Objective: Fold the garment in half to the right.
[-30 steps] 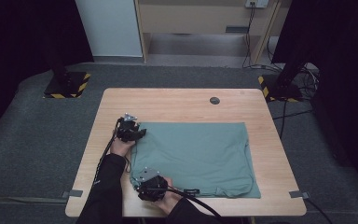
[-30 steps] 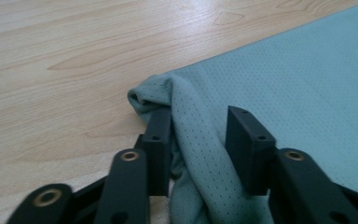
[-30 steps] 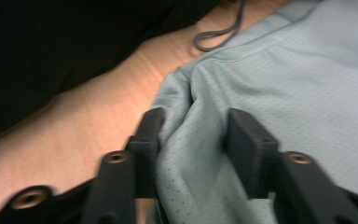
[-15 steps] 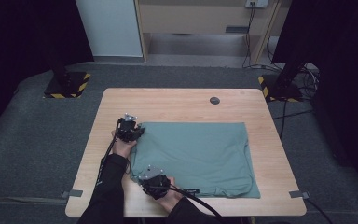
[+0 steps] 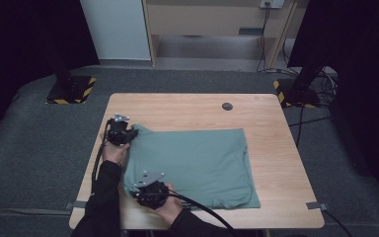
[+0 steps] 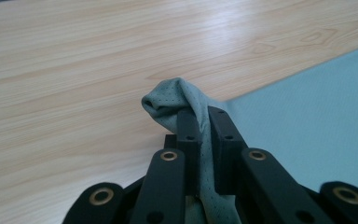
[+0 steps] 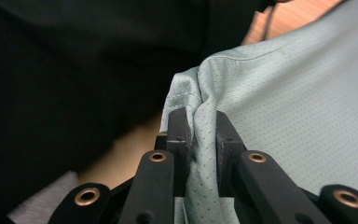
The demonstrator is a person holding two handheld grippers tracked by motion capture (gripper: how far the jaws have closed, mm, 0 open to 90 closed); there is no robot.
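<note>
Right gripper [image 7: 200, 126]: jaws closed on a bunched hemmed edge of the grey-green dotted shirt [image 7: 307, 107]; dark sleeve [image 7: 74, 70] behind.

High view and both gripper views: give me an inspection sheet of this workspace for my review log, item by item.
Surface: light wooden table, with a small dark round spot near its far edge.
Job's things: green-grey shirt lies folded flat on the table, with its left edge lifted at two pinched points.
Clutter: nothing seen.
Grippers: left gripper shut on a bunched corner of the shirt; right gripper shut on a fold of the shirt's hemmed edge.
Cables: black cables trail from both grippers toward the person; more cables lie on the floor at right.
Surroundings: grey carpet, two stand bases with yellow-black stripes, dark curtains, a wooden cabinet behind.
</note>
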